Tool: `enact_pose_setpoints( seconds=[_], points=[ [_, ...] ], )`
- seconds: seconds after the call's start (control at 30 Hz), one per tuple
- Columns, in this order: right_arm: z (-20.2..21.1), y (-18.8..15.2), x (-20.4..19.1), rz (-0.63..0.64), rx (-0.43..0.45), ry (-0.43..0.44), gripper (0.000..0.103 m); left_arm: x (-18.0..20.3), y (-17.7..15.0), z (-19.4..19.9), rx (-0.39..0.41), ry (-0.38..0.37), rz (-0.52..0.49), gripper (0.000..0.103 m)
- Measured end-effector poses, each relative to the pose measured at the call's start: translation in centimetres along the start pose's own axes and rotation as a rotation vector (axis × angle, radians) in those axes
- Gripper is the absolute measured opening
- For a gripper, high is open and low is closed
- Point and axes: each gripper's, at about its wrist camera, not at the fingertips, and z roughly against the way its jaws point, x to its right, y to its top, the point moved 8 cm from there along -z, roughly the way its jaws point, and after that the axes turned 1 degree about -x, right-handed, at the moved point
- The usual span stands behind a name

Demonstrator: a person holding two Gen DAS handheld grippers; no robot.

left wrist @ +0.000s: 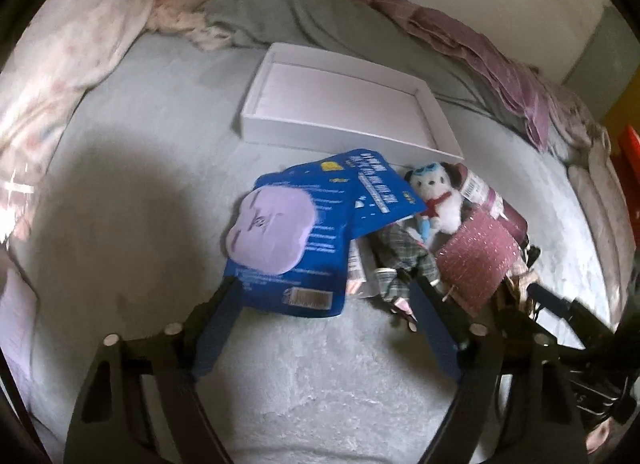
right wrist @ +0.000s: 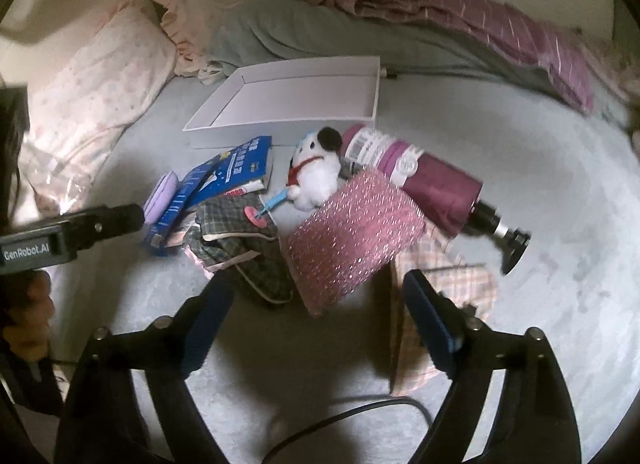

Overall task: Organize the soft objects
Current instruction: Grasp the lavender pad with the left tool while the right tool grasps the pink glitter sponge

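The left gripper (left wrist: 326,296) is spread wide and nothing is held; its fingers reach the blue package (left wrist: 288,264). The right gripper (right wrist: 320,292) is also opened wide, near the pink sparkly pouch (right wrist: 352,240).

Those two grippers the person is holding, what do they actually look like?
Each gripper is a black frame of angled struts joined by silver pins, ending in two flat fingers with dark blue pads. That goes for both the left gripper and the right gripper. Seen from the right wrist camera, the left one's black body carries a GenRobot.AI label, and a black cable trails below the right gripper.
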Motion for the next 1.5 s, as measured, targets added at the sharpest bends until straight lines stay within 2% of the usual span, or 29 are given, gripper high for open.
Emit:
enact_pose_setpoints(
  seconds=[0.03,0.13,0.23,0.37,0.57,0.8,0.9,1.03,1.17,1.33,1.5],
  points=[
    [-0.1,-0.1,-0.1,-0.005,-0.004,0.015,0.076,-0.3,-0.1,0.1,0.007,-0.004,0.014,0.082],
    [-0.7,-0.6,-0.2,0.002,-0.018,0.018,0.072,-1.1,-0.1,0.5,0.040,-0.008,0.029,0.082],
    [-1.1,-0.6,-0.3,0.000,-0.011,0.033,0.067,-1.2,-0.3,0.4,0.045,0.001,-0.015,0.082],
    [-1.4,-0.3,-0.1,-0.017,-0.004,0.053,0.060,-0.7,-0.6,-0.4,0.030,-0.022,-0.058,0.082],
    [-1.7,-0.5,0.9,-0.068,-0.005,0.070,0.057,-1.6,-0.4,-1.2,0.021,-0.026,-0.035,0.081],
    [-3.1,-0.6,2.3,-0.156,-0.012,0.116,0.048,-3.2,1.4,-1.4,0.081,-0.006,-0.011,0.080],
    [-3.7,-0.4,2.5,-0.171,-0.008,0.114,0.044,-3.7,2.1,-2.1,0.092,0.000,-0.020,0.072],
    [-3.7,-0.2,2.7,-0.174,-0.003,0.108,0.042,-4.1,2.4,-3.7,0.056,-0.007,-0.019,0.063],
    [-3.5,-0.2,3.0,-0.198,-0.010,0.114,0.041,-4.4,2.6,-4.9,0.022,-0.044,0.001,0.062],
    [-3.8,-0.7,3.3,-0.253,-0.058,0.117,0.041,-4.2,2.6,-5.6,0.001,-0.049,-0.006,0.061],
    [-4.1,-0.2,3.4,-0.279,-0.027,0.109,0.041,-4.0,2.4,-5.9,0.009,-0.052,-0.004,0.051]
  ],
)
